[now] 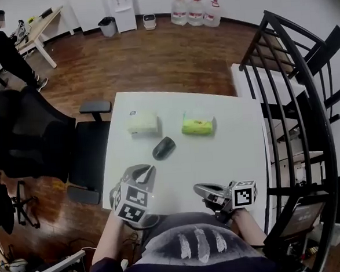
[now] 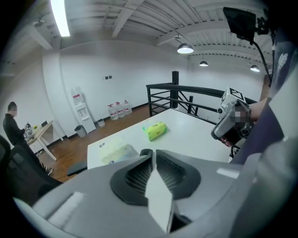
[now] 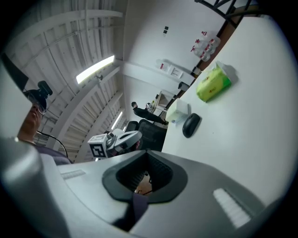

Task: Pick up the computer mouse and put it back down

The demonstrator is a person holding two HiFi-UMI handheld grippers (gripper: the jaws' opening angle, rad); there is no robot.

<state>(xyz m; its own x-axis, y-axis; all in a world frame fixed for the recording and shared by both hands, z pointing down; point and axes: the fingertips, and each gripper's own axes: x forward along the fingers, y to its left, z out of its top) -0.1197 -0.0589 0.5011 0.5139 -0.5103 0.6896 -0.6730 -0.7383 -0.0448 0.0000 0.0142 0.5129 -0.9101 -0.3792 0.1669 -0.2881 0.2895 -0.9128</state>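
Mouse (image 1: 164,148): dark, low-domed, smooth-shelled, probably hard plastic; lying near the middle of the white matt surface (image 1: 235,157), long axis skewed, just in front of a pale pack (image 1: 142,122) and a green pack (image 1: 197,123), touching neither. Not yet grasped, and well apart from both tongs. Left tongs (image 1: 144,172) and right tongs (image 1: 198,188) held near the front edge, each pair pressed together with nothing pinched; ribbed dark pads set in grey moulded housings. Step in hand, by judgement: the reach and grasp. For a clean grasp: spread one pair before arriving, not over the target. Come down with the tips astride the short axis, at the flanks where the dome falls steepest toward the surface. Seat the pads low on the sides, since a curved glossy shell would likely squirt out of a high pinch. Close gently. Lift straight, only clear of the surface, keeping away from the soft crinkled packs behind. Lower level, flat underside first, then spread the tongs fully before drawing back. Idle pair best kept at the edge, out of the path.
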